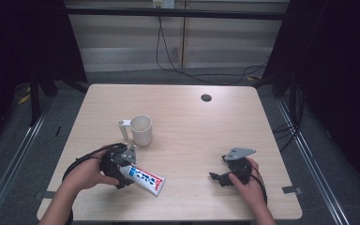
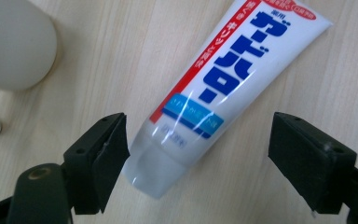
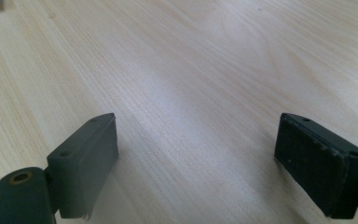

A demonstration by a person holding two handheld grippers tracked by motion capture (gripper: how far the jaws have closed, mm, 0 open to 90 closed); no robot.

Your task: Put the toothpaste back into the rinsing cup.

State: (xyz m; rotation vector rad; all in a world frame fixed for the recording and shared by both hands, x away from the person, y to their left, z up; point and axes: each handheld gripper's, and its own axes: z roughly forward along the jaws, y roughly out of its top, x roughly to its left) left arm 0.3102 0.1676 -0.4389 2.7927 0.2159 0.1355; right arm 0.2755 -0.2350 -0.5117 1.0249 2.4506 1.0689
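Toothpaste tube lies cap-end between the left gripper's spread jaws, nearer one pad; centring before closing seems wise. Right gripper gapes, empty.

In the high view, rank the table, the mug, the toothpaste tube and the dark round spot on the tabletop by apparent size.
1. Table, by far the largest.
2. Mug and toothpaste tube: too alike to rank; the tube's cap end is hidden by the left gripper.
3. Dark round spot, smallest.
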